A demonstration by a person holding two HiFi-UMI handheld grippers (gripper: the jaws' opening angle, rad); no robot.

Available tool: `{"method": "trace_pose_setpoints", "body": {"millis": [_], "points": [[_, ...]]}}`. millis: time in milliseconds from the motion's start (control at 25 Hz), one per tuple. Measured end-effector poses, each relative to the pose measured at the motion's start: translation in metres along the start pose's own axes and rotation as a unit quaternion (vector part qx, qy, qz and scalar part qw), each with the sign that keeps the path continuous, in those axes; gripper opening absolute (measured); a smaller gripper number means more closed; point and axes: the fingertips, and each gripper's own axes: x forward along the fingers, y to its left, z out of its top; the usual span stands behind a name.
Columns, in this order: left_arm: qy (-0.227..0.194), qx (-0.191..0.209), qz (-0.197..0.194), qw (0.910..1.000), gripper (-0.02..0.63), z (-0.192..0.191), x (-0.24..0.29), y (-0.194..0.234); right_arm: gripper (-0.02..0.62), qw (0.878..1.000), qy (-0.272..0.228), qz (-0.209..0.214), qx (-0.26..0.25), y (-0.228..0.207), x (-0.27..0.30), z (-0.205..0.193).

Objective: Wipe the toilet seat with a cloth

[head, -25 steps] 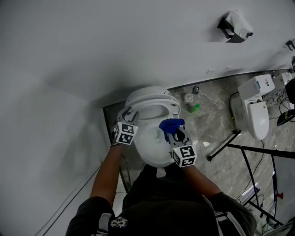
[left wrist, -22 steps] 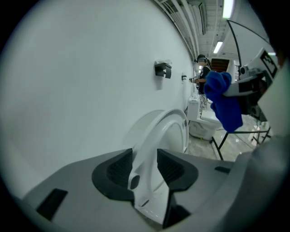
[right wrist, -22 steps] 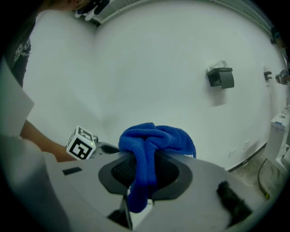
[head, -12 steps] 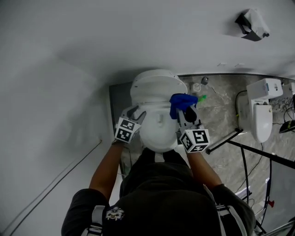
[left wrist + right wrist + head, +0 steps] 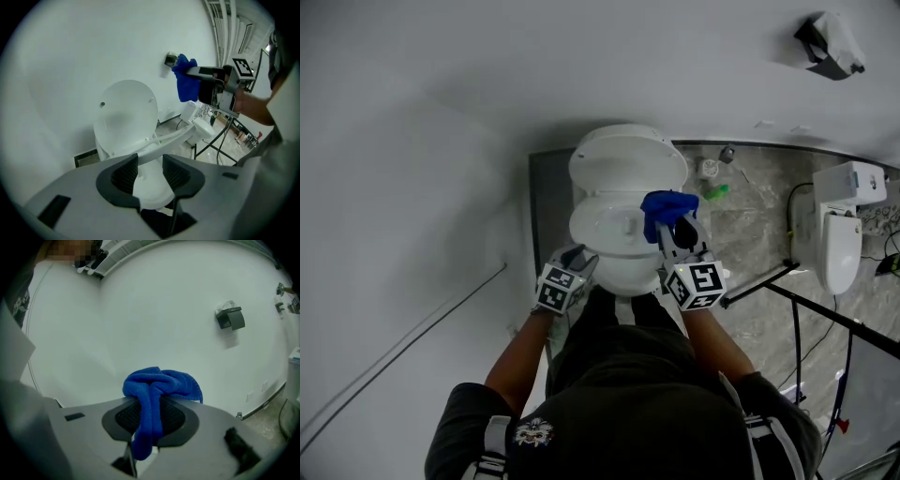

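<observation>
A white toilet stands against the wall, its lid (image 5: 628,152) upright (image 5: 126,112). The toilet seat (image 5: 605,225) is tilted up off the bowl (image 5: 623,277). In the left gripper view the seat (image 5: 180,134) runs as a slanted white bar into my left gripper (image 5: 150,171). That gripper (image 5: 578,258) is at the seat's front left rim, jaws narrowly apart and closed on it. My right gripper (image 5: 680,234) hovers over the toilet's right side. It is shut (image 5: 151,411) on a bunched blue cloth (image 5: 154,385), which hangs in the air (image 5: 667,208), off the seat.
A second white toilet unit (image 5: 834,225) stands at the right. Black tripod legs (image 5: 806,305) cross the marble floor beside it. A green bottle (image 5: 717,192) lies by the wall. A paper holder (image 5: 830,37) is fixed to the wall. Another wall closes in on the left.
The right gripper lifted the cloth off the seat and to the right. The left gripper shifted from the seat's left side toward its front, and the seat now stands raised off the bowl.
</observation>
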Motion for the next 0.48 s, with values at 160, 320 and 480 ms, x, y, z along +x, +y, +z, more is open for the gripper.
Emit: {"method": "trace_pose_setpoints", "body": {"millis": [160, 320, 480], "points": [[0.039, 0.006, -0.004, 0.9992, 0.167, -0.035, 0.002, -0.015, 0.084, 0.999, 0.025, 0.027, 0.001, 0.005, -0.001, -0.020], [0.089, 0.017, -0.009, 0.9958, 0.169, -0.082, 0.013, -0.032, 0.084, 0.997, 0.064, 0.053, 0.002, 0.011, -0.007, -0.054], [0.116, -0.021, -0.022, 0.9928, 0.169, -0.123, 0.021, -0.037, 0.084, 0.993, 0.096, 0.065, -0.002, 0.019, -0.007, -0.087]]}}
